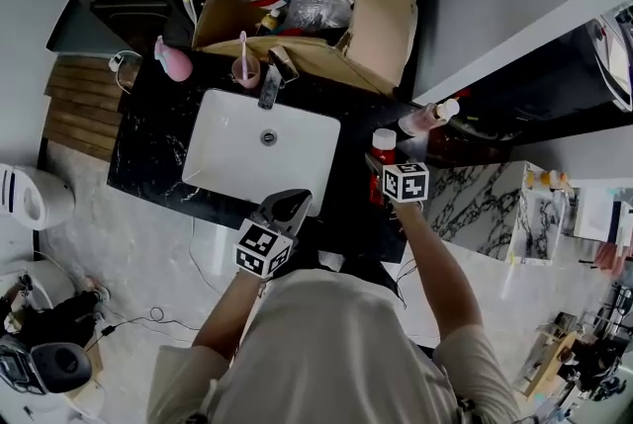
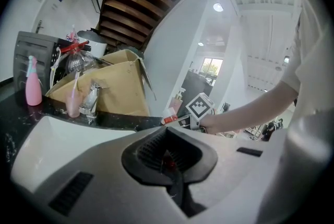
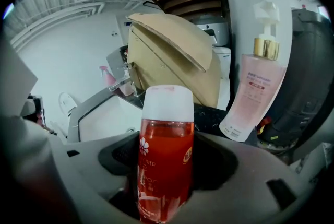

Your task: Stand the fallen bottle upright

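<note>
The right gripper (image 1: 381,173) is clamped on a small clear bottle of red liquid (image 3: 166,160) with a white domed cap (image 3: 168,103). In the right gripper view the bottle rises straight up out of the dark recess between the two grey jaws, which hug its lower body on either side. From the head view the bottle sits over the black marble counter (image 1: 148,140), just to the right of the white rectangular sink (image 1: 237,155), cap uppermost. Whether its base touches the counter cannot be told.

A pale pink pump bottle with a gold collar (image 3: 255,87) stands near the red one, behind it and to the right, leaning slightly in the wide-angle picture. An open brown cardboard box (image 1: 381,7) stuffed with plastic packaging stands at the back of the counter, behind the chrome tap (image 1: 272,81).

The left gripper (image 1: 287,210) hangs over the sink's front edge with its jaws together and nothing between them — well apart from the red bottle.
</note>
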